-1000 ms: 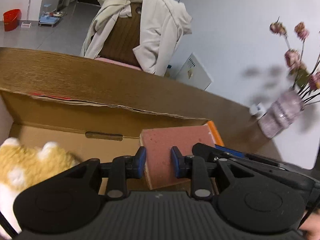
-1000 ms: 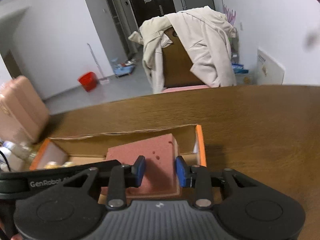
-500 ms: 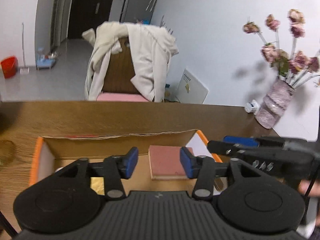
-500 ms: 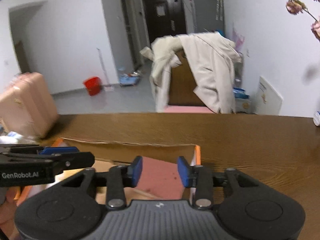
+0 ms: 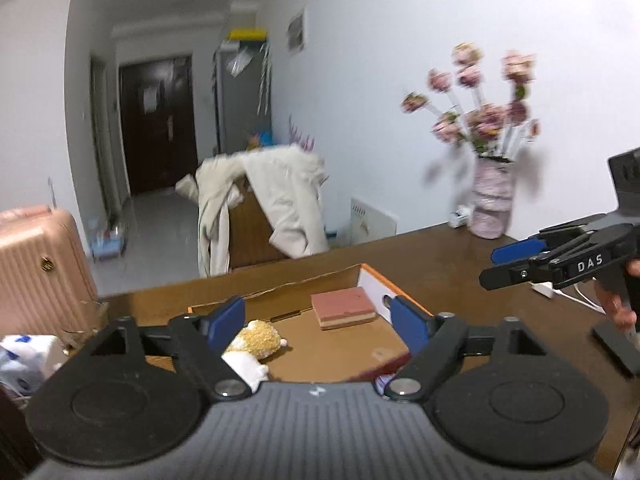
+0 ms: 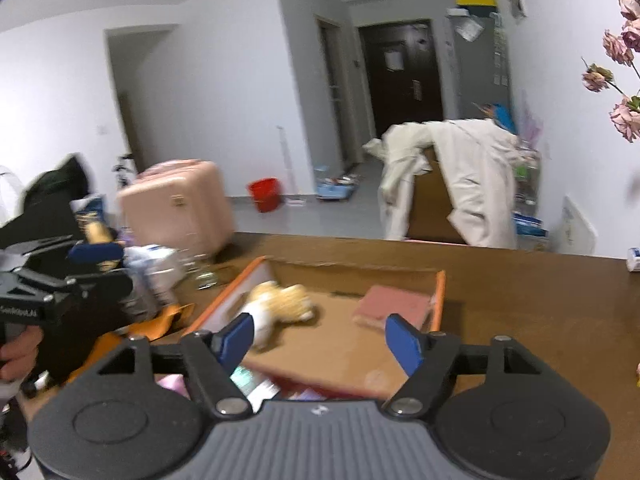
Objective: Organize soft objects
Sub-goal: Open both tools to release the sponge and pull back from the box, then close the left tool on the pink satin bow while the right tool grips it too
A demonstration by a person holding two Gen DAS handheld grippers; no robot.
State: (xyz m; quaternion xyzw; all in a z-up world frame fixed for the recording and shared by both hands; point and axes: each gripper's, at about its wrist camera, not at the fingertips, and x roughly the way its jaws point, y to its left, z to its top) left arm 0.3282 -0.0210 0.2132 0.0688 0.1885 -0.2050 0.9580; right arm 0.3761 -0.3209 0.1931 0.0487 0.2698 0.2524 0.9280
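Observation:
An open cardboard box (image 5: 376, 276) (image 6: 440, 296) with an orange rim lies on the brown table. In it, a pink sponge block (image 5: 344, 308) (image 6: 390, 306) rests flat by the right wall, and a yellow and white plush toy (image 5: 256, 338) (image 6: 280, 300) lies at the left. My left gripper (image 5: 316, 323) hovers above and behind the box, its jaws opening with nothing between them. My right gripper (image 6: 320, 340) does the same, also empty. Each gripper shows in the other's view: the right gripper (image 5: 516, 264) at the right edge, the left gripper (image 6: 96, 264) at the left edge.
A vase of pink flowers (image 5: 490, 208) stands at the table's far right corner. Behind the table is a chair draped with a beige coat (image 5: 276, 208) (image 6: 460, 184). A pink suitcase (image 6: 180, 204) and clutter (image 6: 156, 268) sit at the left. A red bucket (image 6: 264, 194) stands on the floor.
Both grippers let go of the pink sponge, opened wide and pulled back and upward from the box. The sponge now lies flat inside it.

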